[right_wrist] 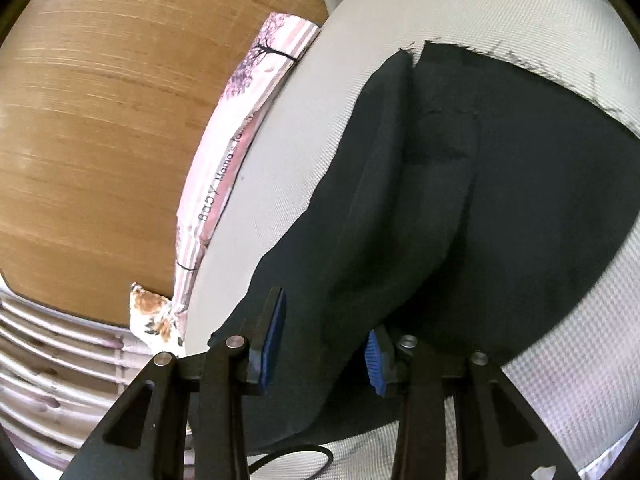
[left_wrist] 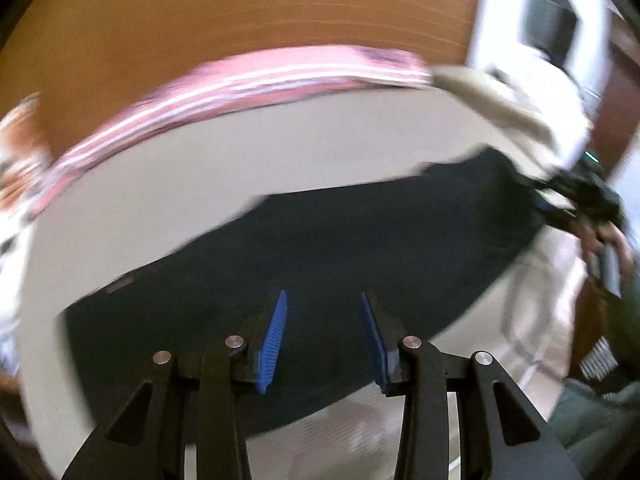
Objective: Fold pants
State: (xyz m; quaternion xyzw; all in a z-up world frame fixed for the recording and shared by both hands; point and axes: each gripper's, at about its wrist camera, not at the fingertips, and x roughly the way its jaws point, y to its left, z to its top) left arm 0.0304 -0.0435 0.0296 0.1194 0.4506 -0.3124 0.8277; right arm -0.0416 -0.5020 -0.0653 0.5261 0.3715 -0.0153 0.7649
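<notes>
**Item: dark pants, partly folded, on pale padded surface**

Pants [left_wrist: 320, 248]: dark, near-black cloth lying flat on a light woven cover [right_wrist: 280, 152]. In the left wrist view the long axis runs from lower left to upper right. Matte, with a seam and layered fold visible. Left gripper [left_wrist: 324, 340]: jaws apart above the cloth, nothing between. Right gripper [right_wrist: 326, 354]: jaws apart, cloth lying between them, unclamped.

Lighting bright and even, soft daylight; no hard shadows, no glare. Left wrist view heavily motion-blurred: the pink striped fabric band [left_wrist: 256, 80] above the dark folded pants [left_wrist: 320, 248] smears sideways. Right wrist view sharp; weave of the pale woven cover [right_wrist: 304, 128] is legible. Both views bow strongly, corners black.
</notes>
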